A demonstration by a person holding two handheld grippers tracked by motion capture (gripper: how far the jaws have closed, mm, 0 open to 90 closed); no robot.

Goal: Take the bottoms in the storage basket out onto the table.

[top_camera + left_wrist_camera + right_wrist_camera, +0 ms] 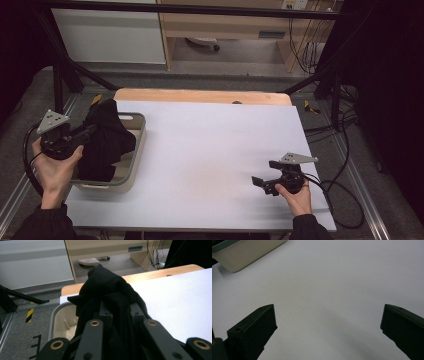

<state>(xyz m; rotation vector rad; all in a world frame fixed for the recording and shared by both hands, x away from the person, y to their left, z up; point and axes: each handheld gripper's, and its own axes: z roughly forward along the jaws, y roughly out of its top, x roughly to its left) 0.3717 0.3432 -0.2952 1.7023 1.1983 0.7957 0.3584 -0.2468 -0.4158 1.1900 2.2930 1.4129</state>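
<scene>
Black jaws of my left hand-held gripper (117,315) pinch the black cloth (106,140) above the tub (138,150), my right hand-held gripper (264,184) waits wide open, and a weak pinch might drop it.

The black cloth (110,297) hides the left hand-held gripper's (119,308) jaw tips (entirely).

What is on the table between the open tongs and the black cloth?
Nothing but bare white table, as the high view shows, up to the beige tub. The black cloth hangs over it from the left tongs; the right tongs hold nothing.
</scene>
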